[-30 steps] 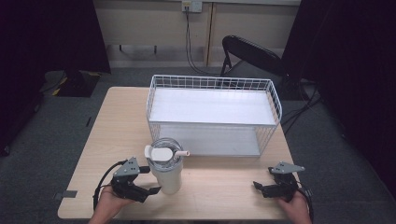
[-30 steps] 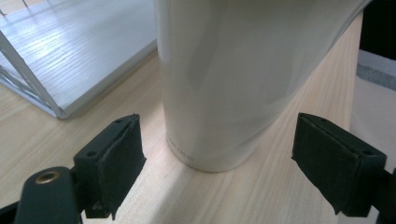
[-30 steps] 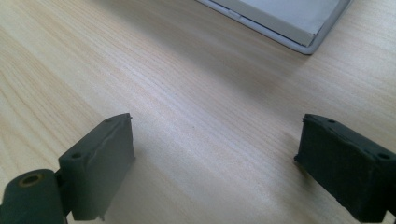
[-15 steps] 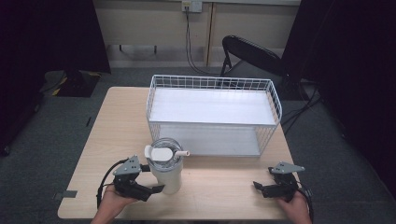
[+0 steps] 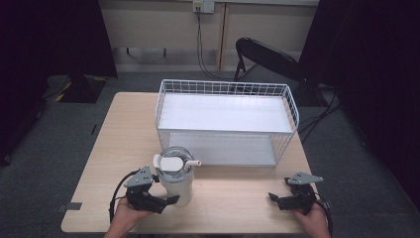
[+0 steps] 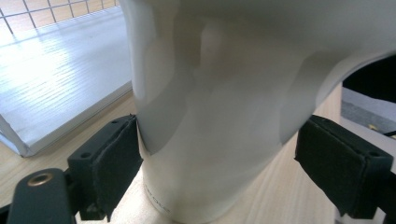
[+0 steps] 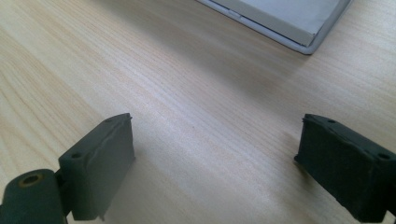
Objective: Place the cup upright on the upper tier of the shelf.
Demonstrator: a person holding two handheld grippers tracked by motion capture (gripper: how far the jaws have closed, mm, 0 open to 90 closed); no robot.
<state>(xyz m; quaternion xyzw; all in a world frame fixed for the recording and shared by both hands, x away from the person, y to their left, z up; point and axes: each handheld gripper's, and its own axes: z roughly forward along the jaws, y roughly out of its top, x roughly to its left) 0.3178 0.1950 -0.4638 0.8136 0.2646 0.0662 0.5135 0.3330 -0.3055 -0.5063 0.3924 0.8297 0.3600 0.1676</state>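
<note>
The table (image 5: 109, 148) carries a wire basket (image 5: 225, 124) toward twelve o'clock. At about seven o'clock of the basket stands a white cup (image 5: 176, 178), upright, lid on. The left gripper (image 6: 219, 163) has its jaws spread around the cup's base, one pad touching. At five o'clock the right gripper (image 7: 215, 163) gapes over bare wood.

Both grippers (image 5: 166, 201) (image 5: 277, 200) low, jaws apart

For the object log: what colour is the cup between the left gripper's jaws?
White, with a clear lid; the cup shows best in the high view.
</note>
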